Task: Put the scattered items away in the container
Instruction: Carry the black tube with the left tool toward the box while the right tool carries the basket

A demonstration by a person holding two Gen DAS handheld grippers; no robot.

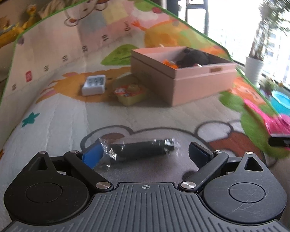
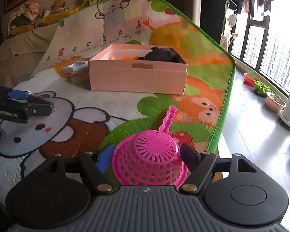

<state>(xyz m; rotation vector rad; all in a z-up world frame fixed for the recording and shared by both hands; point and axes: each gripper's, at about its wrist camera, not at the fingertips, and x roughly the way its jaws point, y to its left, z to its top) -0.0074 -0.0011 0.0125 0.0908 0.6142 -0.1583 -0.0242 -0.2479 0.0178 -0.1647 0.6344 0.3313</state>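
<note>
With the box [image 2: 138, 75] partly filled, our spread left gripper [image 1: 145, 152] straddles a wrapped tube [image 1: 141, 149] and our spread right gripper [image 2: 147, 159] a pink strainer [image 2: 148, 160], neither pinched yet.

A pink strainer [image 2: 148, 164] lies upside down, a plastic-wrapped black cylinder [image 1: 139, 149] flat, before the open pink box [image 2: 137, 75].

The play mat [image 2: 125, 104] carries a printed height ruler running from near its far edge toward its left edge, marked "0cm" [image 2: 138, 24], then 10, 20, 30 and 40, with the next figure partly legible as 60; a small red label beside the scale cannot be read. The left gripper [image 2: 29, 104], seen from the right wrist view, bears white lettering on its black body that is too blurred to read.
</note>
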